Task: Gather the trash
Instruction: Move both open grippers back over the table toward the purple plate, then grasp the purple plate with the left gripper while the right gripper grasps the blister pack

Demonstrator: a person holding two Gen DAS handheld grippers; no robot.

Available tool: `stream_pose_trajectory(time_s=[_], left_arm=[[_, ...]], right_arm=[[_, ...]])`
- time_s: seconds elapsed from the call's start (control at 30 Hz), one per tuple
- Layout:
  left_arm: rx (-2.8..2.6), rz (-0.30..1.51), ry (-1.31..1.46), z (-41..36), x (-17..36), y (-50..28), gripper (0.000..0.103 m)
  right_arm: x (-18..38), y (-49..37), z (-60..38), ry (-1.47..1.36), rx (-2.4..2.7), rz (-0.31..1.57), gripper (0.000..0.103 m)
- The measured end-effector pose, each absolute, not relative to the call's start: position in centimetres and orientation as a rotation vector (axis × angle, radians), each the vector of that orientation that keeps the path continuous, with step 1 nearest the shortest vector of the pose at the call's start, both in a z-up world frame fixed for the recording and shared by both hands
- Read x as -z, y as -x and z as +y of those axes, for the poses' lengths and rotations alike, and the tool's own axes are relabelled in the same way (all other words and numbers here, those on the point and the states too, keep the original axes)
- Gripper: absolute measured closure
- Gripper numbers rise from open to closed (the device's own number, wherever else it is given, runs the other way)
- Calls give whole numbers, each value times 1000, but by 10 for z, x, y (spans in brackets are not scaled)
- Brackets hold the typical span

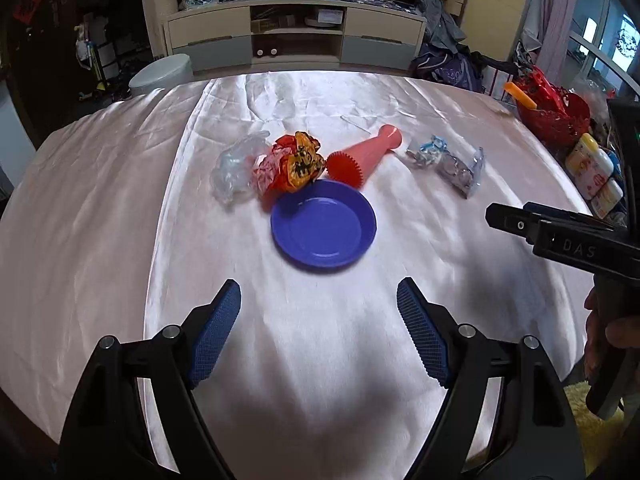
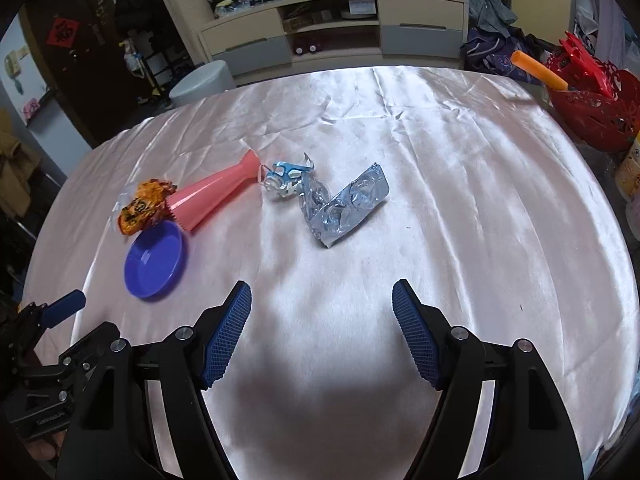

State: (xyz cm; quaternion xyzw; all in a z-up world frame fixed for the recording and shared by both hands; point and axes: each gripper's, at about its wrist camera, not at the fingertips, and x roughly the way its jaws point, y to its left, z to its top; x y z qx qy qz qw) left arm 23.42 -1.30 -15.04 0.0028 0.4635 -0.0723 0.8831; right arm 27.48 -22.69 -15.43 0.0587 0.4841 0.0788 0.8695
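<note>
A blue plate [image 1: 323, 224] lies mid-table; it also shows in the right wrist view [image 2: 155, 258]. Behind it lie a crumpled orange-red wrapper [image 1: 294, 166] [image 2: 142, 204], a clear plastic bag [image 1: 236, 168] and a pink vase [image 1: 366, 154] [image 2: 216, 194] on its side. To the right lie a silver blister pack [image 1: 460, 170] [image 2: 346, 204] and a blue-white foil scrap [image 1: 430, 150] [image 2: 284, 180]. My left gripper [image 1: 319, 300] is open and empty, short of the plate. My right gripper [image 2: 322, 300] is open and empty, short of the blister pack.
The table wears a shiny pale pink cloth [image 1: 120, 208]. A red basket [image 1: 554, 114] [image 2: 592, 110] and yellow-white bottles [image 1: 592, 166] stand at the right edge. A grey stool [image 1: 162, 74] and a TV cabinet [image 1: 296, 36] stand beyond the table.
</note>
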Motion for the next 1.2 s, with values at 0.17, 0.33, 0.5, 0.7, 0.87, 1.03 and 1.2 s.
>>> stream_pose_trajectory(time_s=[0.17, 0.33, 0.5, 0.7, 0.87, 1.03, 1.2], left_arm=[[116, 1001, -5, -18, 164, -264, 27], [122, 1023, 0, -23, 174, -285, 26], [121, 1036, 8, -26, 182, -301, 25], [119, 1024, -21, -33, 186, -314, 25], [109, 1010, -67, -38, 186, -315, 29], [119, 1021, -55, -35, 185, -307, 29], [144, 1036, -56, -34, 182, -280, 29]], right_arm=[[166, -300, -220, -72, -141, 1030, 29], [175, -318, -218, -48, -122, 1033, 29], [178, -330, -213, -25, -130, 1021, 28], [178, -336, -210, 6, -129, 991, 32], [176, -337, -212, 29, -130, 967, 54], [174, -330, -219, -14, -151, 979, 57], [169, -306, -223, -60, -169, 979, 57]])
